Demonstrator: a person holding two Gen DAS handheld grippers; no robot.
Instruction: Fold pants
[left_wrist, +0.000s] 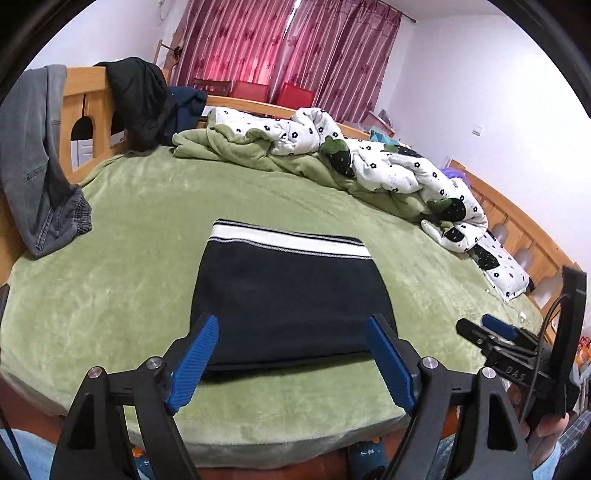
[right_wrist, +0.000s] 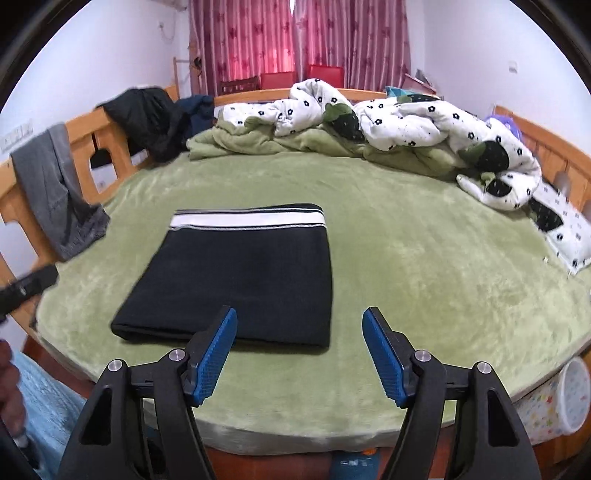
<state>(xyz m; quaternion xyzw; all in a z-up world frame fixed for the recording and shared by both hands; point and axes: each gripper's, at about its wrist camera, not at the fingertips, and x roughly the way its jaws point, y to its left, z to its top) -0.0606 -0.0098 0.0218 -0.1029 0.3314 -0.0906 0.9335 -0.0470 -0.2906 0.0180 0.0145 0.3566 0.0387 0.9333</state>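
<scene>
Folded navy pants (left_wrist: 291, 291) lie flat on the green bedspread (left_wrist: 147, 229); left gripper (left_wrist: 291, 363) and right gripper (right_wrist: 299, 356) hover above the near edge, jaws apart, empty.

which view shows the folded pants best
The right wrist view: the folded pants lie whole on the green blanket, with only the near edge crossed by one blue pad. In the left wrist view the pants are centred, but the left gripper's open jaws cover both near corners.

pants (left_wrist: 291, 295): navy, white waistband with dark stripes
bed cover (left_wrist: 147, 229): green
quilt (right_wrist: 424, 122): white, black flowers
curtains (right_wrist: 295, 33): pink-red, striped
gripper pads (right_wrist: 216, 356): blue
</scene>
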